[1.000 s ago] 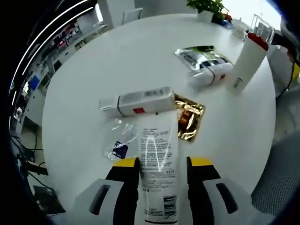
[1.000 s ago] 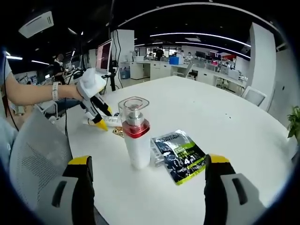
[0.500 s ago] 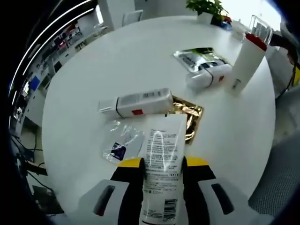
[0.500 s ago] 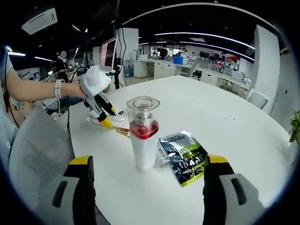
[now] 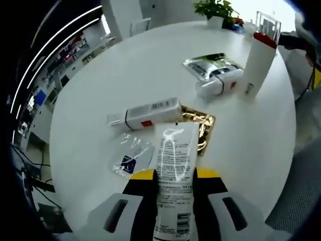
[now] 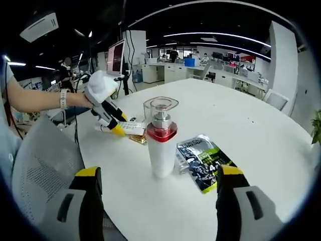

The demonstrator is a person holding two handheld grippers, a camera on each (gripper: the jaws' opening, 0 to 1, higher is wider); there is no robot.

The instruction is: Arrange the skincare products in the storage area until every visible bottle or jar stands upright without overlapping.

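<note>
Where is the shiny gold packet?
In the left gripper view the gold packet lies flat on the white table, just right of the tube held by the left gripper, below the lying white bottle.

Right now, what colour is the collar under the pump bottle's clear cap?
Red, on the white pump bottle; right gripper view shows it best.

In the left gripper view, a tube (image 5: 173,170) lies between the jaws, over a gold sachet (image 5: 200,128). Beyond it lies a second tube (image 5: 145,113); farther right, a pump bottle (image 5: 258,60) stands beside a packet (image 5: 210,65).
</note>
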